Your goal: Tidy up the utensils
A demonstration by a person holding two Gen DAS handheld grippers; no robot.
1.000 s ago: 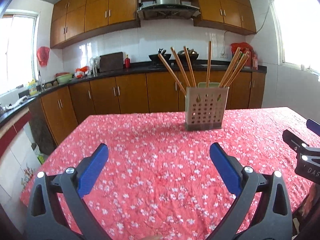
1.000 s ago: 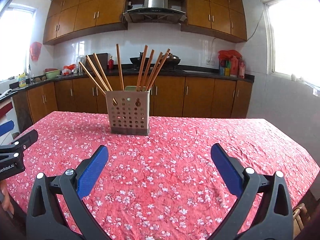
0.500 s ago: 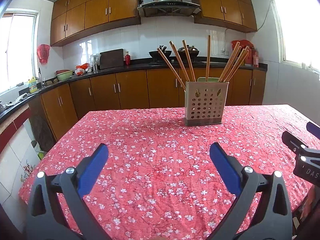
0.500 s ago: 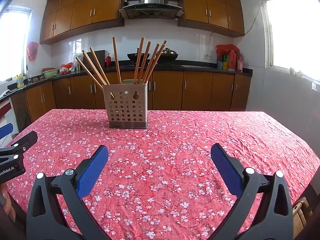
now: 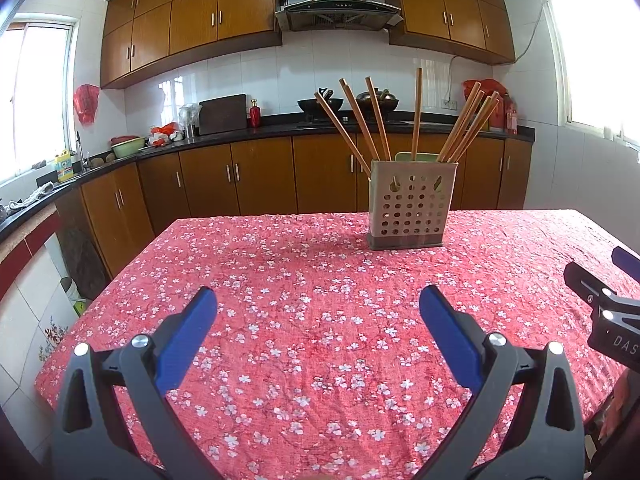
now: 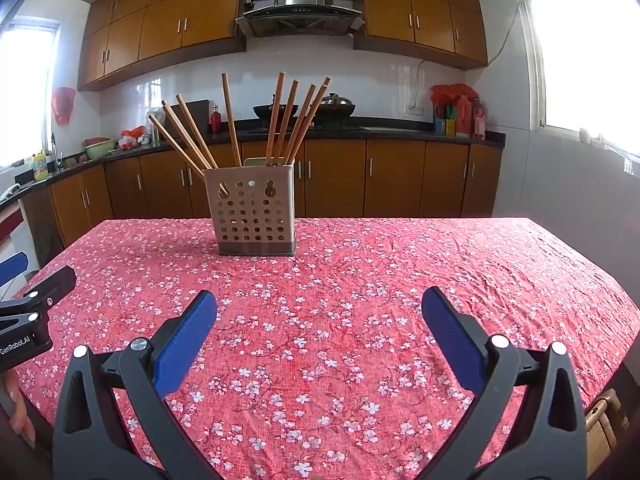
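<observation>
The left claw (image 5: 318, 300) is spread wide with nothing between its blue pads (image 5: 188, 336), low in the frame over the surface (image 5: 280, 280), which is covered by a red cloth with small white flowers. The right claw (image 6: 320, 304) is likewise spread wide and empty, its pads (image 6: 450, 336) hanging over the same cloth.

The holder (image 5: 408, 210), a beige perforated box with a darker base, stands upright on the cloth, right of centre in the left wrist view and left of centre, at (image 6: 252, 212), in the right wrist view. It is well apart from both claws. The chopsticks (image 5: 416, 116) stand in it, fanned out: some lean to the left, one is almost upright, and a group leans to the right. In the right wrist view the chopsticks (image 6: 280, 116) show the same fan. A pale green piece shows just behind the holder's top rim; what it is cannot be told.

At the right edge of the left wrist view, part of the right claw (image 5: 608, 304) shows. At the left edge of the right wrist view, part of the left claw (image 6: 28, 312) shows.

Behind the surface, brown cabinets (image 5: 260, 176) run under a dark counter, with a hood (image 5: 338, 0) in the upper middle of the frame.
</observation>
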